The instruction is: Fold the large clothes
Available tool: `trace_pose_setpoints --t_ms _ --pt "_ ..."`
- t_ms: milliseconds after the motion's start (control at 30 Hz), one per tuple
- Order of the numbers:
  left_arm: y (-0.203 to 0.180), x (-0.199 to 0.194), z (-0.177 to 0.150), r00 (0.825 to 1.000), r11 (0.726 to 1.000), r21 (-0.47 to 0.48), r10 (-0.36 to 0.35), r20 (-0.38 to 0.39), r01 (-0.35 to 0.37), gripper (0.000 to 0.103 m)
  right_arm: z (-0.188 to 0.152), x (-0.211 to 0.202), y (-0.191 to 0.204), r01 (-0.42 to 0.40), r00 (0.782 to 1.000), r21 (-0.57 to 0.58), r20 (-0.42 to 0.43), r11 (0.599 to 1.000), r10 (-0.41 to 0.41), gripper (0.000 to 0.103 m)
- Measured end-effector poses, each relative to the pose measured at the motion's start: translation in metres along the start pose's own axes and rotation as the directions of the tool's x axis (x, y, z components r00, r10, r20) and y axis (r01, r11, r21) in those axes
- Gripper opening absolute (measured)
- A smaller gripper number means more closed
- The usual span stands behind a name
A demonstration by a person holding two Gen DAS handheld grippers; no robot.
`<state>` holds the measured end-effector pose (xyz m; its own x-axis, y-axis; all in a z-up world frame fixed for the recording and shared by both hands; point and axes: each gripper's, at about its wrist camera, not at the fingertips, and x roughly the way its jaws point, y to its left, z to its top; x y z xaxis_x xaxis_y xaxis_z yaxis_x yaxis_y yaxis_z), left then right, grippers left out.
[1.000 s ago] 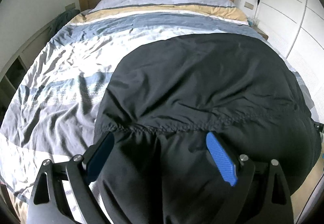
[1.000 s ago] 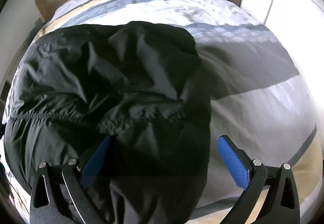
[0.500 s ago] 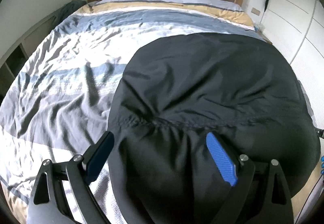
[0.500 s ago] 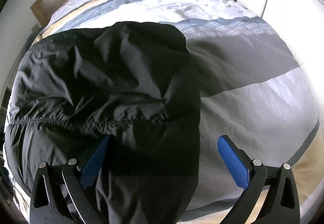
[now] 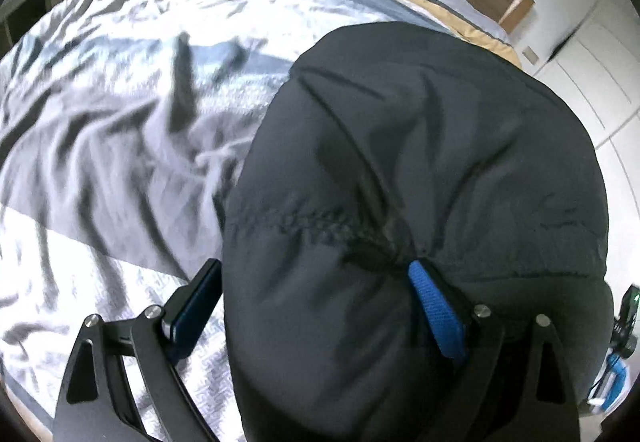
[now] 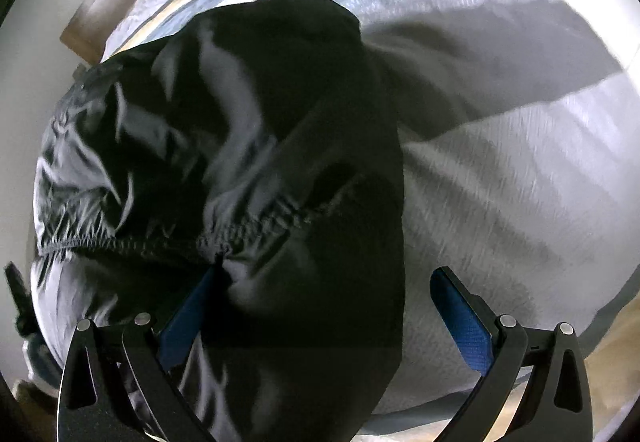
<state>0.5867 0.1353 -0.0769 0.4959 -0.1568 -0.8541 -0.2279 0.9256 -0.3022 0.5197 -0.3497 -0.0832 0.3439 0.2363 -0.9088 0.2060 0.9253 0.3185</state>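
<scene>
Two of a kind: left hand-held gripper and right hand-held gripper, each a matte black frame with a pair of long fingers. Blue pads with a fine ribbed texture on the inner faces of the fingers, the left unit's other pad shaded to dark navy. Same blue on the right unit's pads. Flat black linkage arms, each with a rounded triangular cutout. Round silver screws at the joints, two per side. No cables, markings, sleeves or skin visible in either wrist view
</scene>
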Motion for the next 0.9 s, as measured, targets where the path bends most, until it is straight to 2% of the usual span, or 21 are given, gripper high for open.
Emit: trace_pose_setpoints --t_ms 200,400,500,567,667,733,800,900 --pt "0.014 -0.001 -0.005 1.0 0.999 -0.051 0.002 0.007 -0.002 0.094 -0.001 0.016 -0.013 -0.088 0.994 0.042 -0.059 0.995 0.09 0.102" --pt "0.027 -0.009 -0.01 1.0 0.997 -0.081 -0.002 0.015 0.003 0.094 -0.001 0.034 -0.027 -0.207 0.969 0.121 -0.111 0.971 0.22 0.102" --pt "0.038 -0.011 -0.012 0.999 0.994 -0.106 -0.039 0.002 0.039 0.094 -0.003 0.039 -0.029 -0.258 0.954 0.133 -0.125 0.957 0.274 0.102" --pt "0.045 -0.006 -0.015 0.994 0.985 -0.144 -0.102 -0.025 0.097 0.094 -0.003 0.044 -0.031 -0.291 0.941 0.14 -0.138 0.946 0.31 0.102" --pt "0.06 0.009 -0.019 0.973 0.952 -0.232 -0.222 -0.066 0.201 0.094 -0.001 0.052 -0.031 -0.328 0.925 0.137 -0.154 0.934 0.348 0.102" --pt "0.067 0.022 -0.021 0.949 0.921 -0.286 -0.301 -0.091 0.265 0.094 0.0 0.061 -0.032 -0.357 0.91 0.151 -0.166 0.922 0.379 0.102" --pt "0.069 0.032 -0.021 0.93 0.903 -0.305 -0.35 -0.111 0.303 0.095 0.002 0.069 -0.035 -0.377 0.899 0.163 -0.173 0.912 0.402 0.102" --pt "0.062 0.043 -0.019 0.912 0.891 -0.314 -0.385 -0.143 0.328 0.101 0.005 0.082 -0.033 -0.397 0.889 0.163 -0.178 0.903 0.423 0.102"
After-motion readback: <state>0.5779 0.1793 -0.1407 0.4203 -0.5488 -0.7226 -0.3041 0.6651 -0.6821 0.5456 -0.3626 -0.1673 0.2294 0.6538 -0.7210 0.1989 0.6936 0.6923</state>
